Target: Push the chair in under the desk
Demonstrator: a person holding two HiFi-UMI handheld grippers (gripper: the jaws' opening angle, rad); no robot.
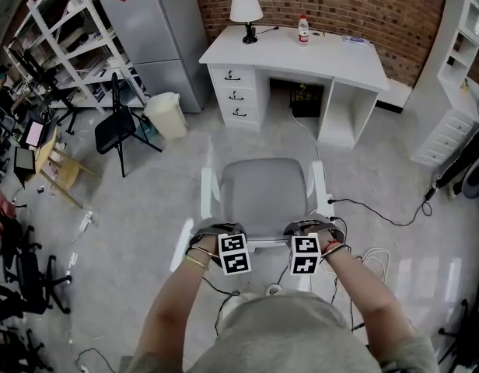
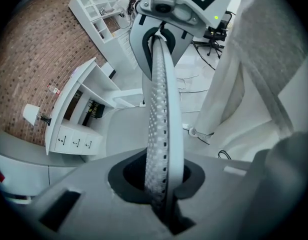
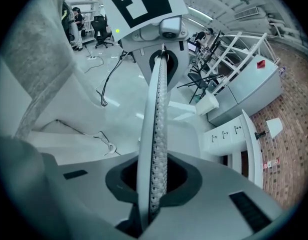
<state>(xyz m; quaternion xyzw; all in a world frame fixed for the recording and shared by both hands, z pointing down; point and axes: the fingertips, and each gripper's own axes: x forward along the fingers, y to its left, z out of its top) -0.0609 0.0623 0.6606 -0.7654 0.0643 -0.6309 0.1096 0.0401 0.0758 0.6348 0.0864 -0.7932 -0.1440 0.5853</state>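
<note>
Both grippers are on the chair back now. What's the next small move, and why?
Probably roll the chair straight forward toward the knee opening of the desk. The left gripper and right gripper both clamp the backrest, the chair stands well short of the desk, roughly facing the opening; mind the cable on the floor between.

We list one pale grey polished floor. Standing on it:
- a white wooden desk with drawers, far centre
- a white-framed chair with a grey seat, near centre
- a black folding chair and a white plastic bin, far left
- a black cable, trailing right
</note>
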